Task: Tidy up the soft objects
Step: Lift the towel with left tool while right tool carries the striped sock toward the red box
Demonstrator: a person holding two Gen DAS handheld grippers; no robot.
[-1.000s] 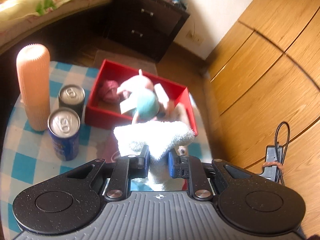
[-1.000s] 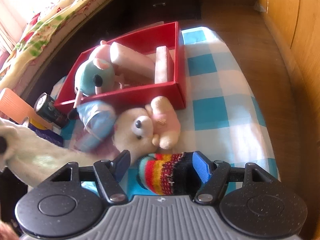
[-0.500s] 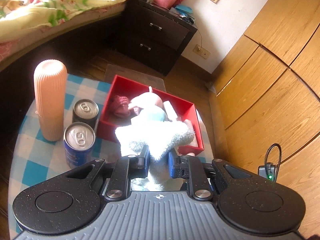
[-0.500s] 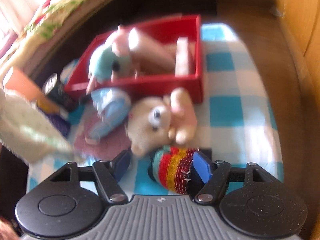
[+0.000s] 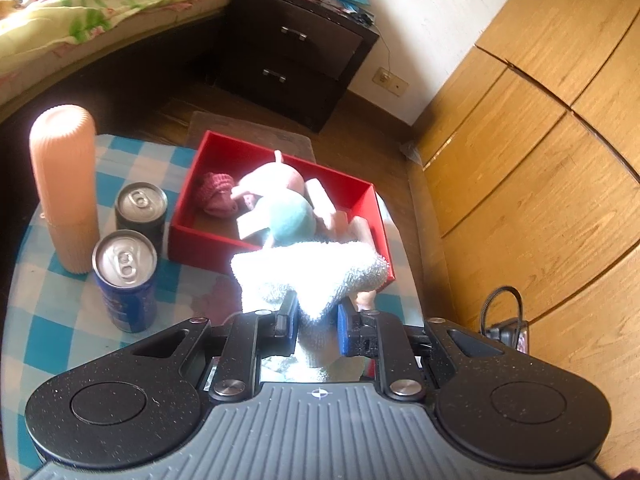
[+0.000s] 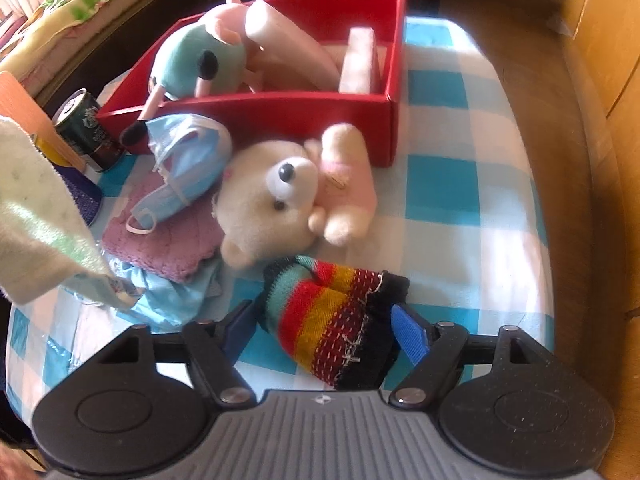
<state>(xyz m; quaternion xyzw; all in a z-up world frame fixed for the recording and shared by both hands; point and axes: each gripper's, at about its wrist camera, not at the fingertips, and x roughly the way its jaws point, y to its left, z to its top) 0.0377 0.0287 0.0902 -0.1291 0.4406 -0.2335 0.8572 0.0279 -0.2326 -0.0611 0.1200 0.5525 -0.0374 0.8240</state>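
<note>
Closing: our right gripper (image 6: 324, 328) jaws have just been narrowing around the striped sock (image 6: 336, 320), which lies crosswise between them.
Holding: our left gripper (image 5: 314, 324) stays clenched on the white towel (image 5: 308, 276).

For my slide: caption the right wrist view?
Right tongs closing around striped sock beside teddy bear, near red box.

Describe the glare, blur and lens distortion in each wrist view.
Left wrist view: sunlight blows out the white towel to featureless glare, the floor beside the bed is in deep shadow, and the fisheye bends the wooden wardrobe panels into curves. Right wrist view: sharp overall, the teddy bear brightly sunlit and washed out, and the checked tablecloth bulging outward.
</note>
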